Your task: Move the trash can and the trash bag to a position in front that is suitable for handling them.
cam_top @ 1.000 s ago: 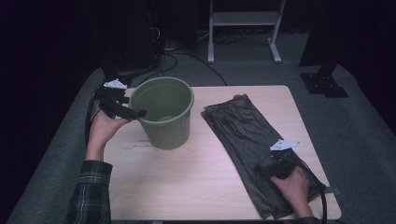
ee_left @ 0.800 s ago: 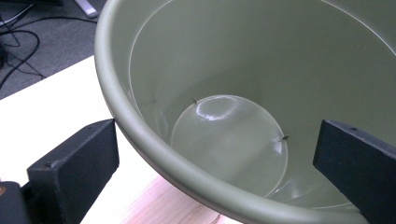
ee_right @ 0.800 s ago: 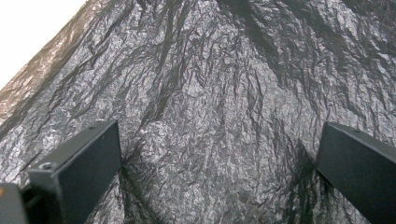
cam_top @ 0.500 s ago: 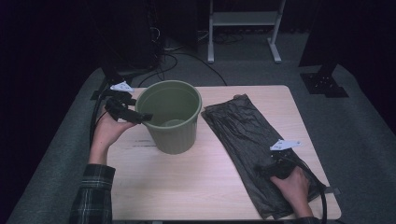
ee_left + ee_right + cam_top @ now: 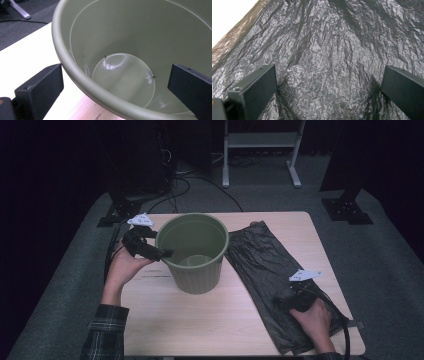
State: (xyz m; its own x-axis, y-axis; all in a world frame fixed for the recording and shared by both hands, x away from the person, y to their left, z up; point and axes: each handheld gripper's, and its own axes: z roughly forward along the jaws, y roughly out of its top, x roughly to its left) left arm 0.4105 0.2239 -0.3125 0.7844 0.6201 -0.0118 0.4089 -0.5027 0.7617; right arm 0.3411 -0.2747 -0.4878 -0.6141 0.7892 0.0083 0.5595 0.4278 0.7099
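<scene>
1. My left gripper (image 5: 162, 253) is wide open at the left rim of a green plastic bucket (image 5: 196, 270). In the left gripper view its two black jaws straddle the rim, one outside the wall and one over the hollow inside, neither pressing on it.
2. The bucket stands upright on the pale wooden table (image 5: 200, 320), left of centre. Its round bottom is bare and shiny.
3. My right gripper (image 5: 286, 301) is also spread wide, pointing down at a black bin bag (image 5: 260, 260). In the right gripper view its jaws rest on the crinkled plastic with a broad stretch of bag between them, nothing pinched.
4. The bag lies flat on the right half of the table, running from just beside the bucket toward the near right corner.
5. Cables trail from both grippers.
</scene>
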